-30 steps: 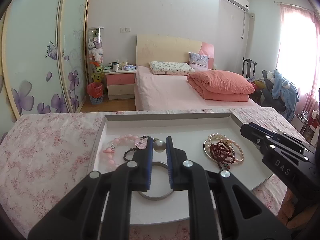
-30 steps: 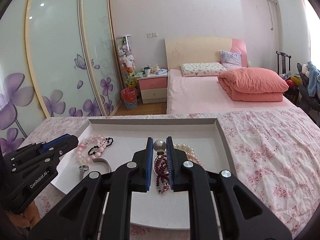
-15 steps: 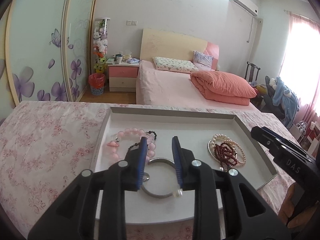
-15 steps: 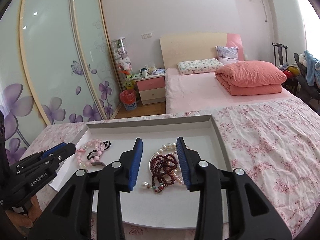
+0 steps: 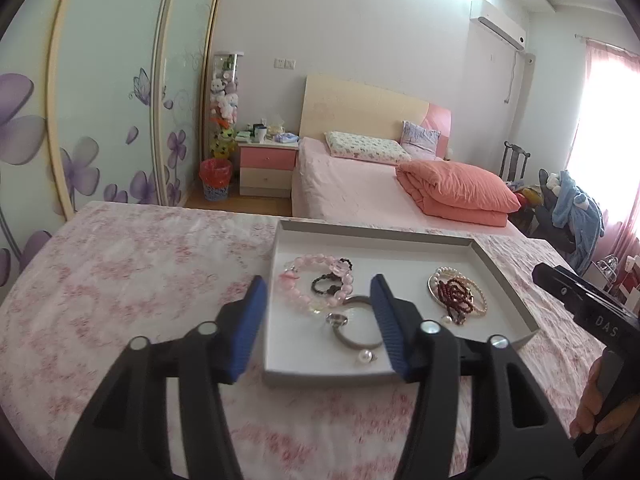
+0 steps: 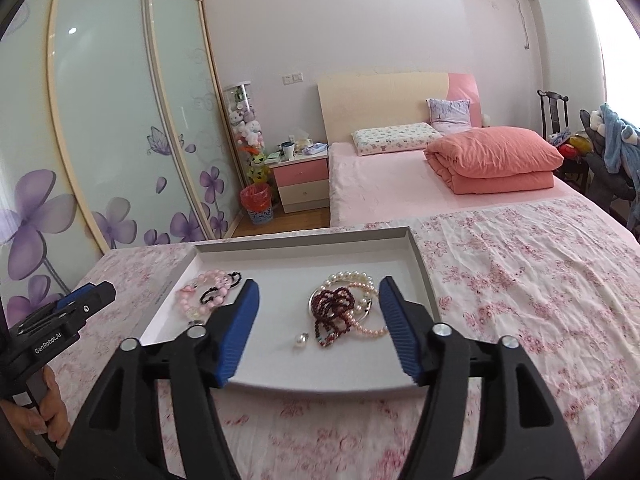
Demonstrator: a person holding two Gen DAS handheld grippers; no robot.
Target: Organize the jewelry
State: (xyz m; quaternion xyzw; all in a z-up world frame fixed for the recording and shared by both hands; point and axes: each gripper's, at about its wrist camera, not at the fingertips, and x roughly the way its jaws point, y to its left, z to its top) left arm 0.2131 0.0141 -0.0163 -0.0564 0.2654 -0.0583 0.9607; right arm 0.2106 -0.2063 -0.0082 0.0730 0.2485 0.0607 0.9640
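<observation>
A shallow grey tray (image 5: 376, 232) lies on the flowered cloth. On its left part are a pink bead bracelet (image 5: 308, 280), a black hair tie (image 5: 326, 285), a silver bangle (image 5: 356, 340) and a pearl (image 5: 364, 356). On its right part, dark red beads (image 6: 334, 306) lie over pearl bracelets (image 6: 362, 284), with a second pearl (image 6: 300, 342) beside them. My left gripper (image 5: 317, 284) hangs before the tray's front left corner, jaws opening, nothing between them. My right gripper (image 6: 318, 284) hovers at the tray's front edge, jaws also opening and empty.
The tray (image 6: 304, 240) sits on a table under pink flowered cloth (image 6: 520, 272). Behind it stand a bed (image 5: 360, 188) with a folded orange quilt, a nightstand (image 5: 266, 164) and a red bin (image 5: 216, 178). A hand (image 6: 48, 412) holds the left gripper (image 6: 86, 300).
Both grippers were shut over the tray, each with a pearl at its fingertips. Their jaws have opened, the pearls lie loose on the tray, and both grippers have drawn back and risen.
</observation>
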